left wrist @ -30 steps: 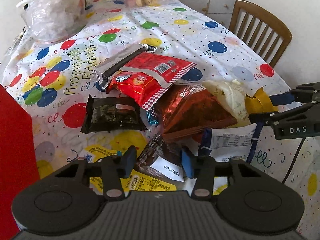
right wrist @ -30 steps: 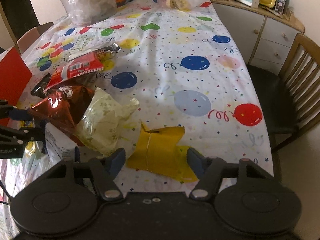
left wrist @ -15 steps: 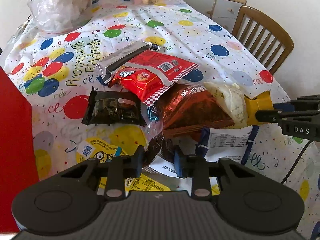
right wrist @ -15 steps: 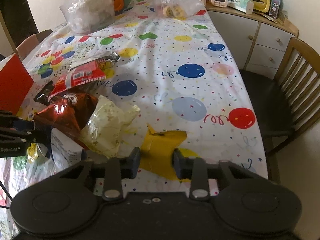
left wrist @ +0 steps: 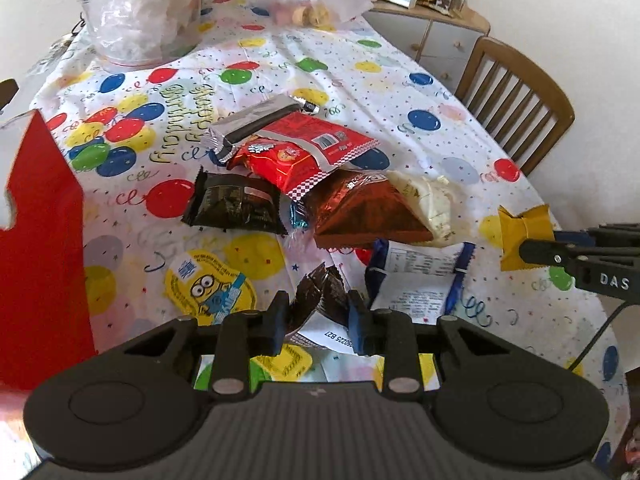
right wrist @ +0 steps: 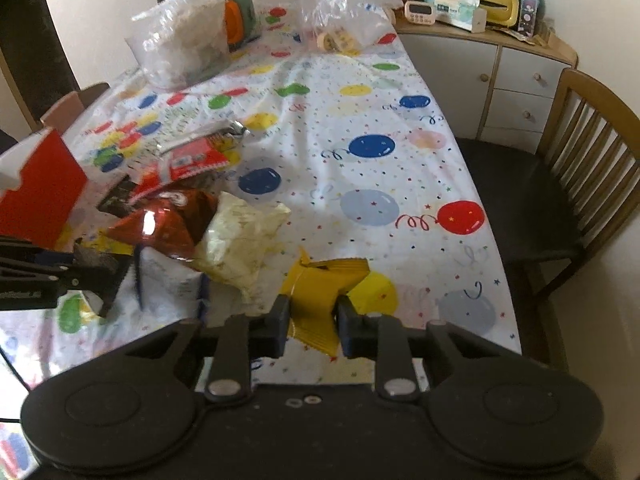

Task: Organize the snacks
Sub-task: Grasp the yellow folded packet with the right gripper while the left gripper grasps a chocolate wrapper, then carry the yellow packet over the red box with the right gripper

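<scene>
Worktop (left wrist: pixel 400 56) under a balloon-print cloth, strewn with snack packets: black (left wrist: pixel 234 204), red (left wrist: pixel 304 154), brown (left wrist: pixel 364 212), pale yellow (left wrist: pixel 428 200).

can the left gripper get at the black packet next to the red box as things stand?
Probably not yet. The left gripper is shut on a dark brown packet, so its jaws are occupied. The path to the black packet looks unobstructed; nothing lies on top of it.

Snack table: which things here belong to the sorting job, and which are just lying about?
Job:
left gripper, shut on dark brown packet
right gripper, shut on yellow packet
red snack bag
black packet
red box

Lying about:
wooden chair
sideboard clutter
clear plastic bags
</scene>
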{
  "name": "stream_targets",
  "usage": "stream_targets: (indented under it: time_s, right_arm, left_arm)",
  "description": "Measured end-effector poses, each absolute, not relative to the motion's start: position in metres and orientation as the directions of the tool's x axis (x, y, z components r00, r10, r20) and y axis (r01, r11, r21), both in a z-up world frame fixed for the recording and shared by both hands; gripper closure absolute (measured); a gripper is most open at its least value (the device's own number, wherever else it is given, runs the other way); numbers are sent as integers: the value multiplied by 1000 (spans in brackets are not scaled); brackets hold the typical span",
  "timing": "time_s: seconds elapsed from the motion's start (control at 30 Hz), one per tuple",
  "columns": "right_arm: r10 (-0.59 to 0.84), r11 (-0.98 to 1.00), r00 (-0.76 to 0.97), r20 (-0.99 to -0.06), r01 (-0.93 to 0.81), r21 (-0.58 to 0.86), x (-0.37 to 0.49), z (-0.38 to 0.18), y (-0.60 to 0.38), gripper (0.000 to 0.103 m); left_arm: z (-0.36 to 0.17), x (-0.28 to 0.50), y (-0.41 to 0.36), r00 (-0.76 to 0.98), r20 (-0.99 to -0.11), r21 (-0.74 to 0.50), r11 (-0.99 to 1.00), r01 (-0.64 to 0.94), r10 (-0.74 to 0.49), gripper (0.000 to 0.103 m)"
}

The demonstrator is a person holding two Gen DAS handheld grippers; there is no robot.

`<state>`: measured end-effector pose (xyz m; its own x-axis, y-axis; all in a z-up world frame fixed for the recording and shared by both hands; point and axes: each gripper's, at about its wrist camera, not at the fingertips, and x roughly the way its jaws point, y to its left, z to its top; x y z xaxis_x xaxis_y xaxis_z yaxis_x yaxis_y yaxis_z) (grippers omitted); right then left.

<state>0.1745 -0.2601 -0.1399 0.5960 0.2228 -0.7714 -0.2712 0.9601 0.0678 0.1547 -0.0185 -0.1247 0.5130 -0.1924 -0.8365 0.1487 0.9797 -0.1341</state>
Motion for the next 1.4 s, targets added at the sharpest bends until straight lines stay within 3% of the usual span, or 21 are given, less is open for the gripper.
stream_targets:
  time_s: [0.77,1.4]
  right_arm:
    - [446,867,592,-671,-473,159,106,-50,-148,80]
    - [516,780,522,-679,-614,121,111,-47,10,80]
  left_arm:
    - [-35,88,79,642,-750,-185,982,26,-159,74]
    - [-15,61,216,693,-721,-104,988,-116,6,74]
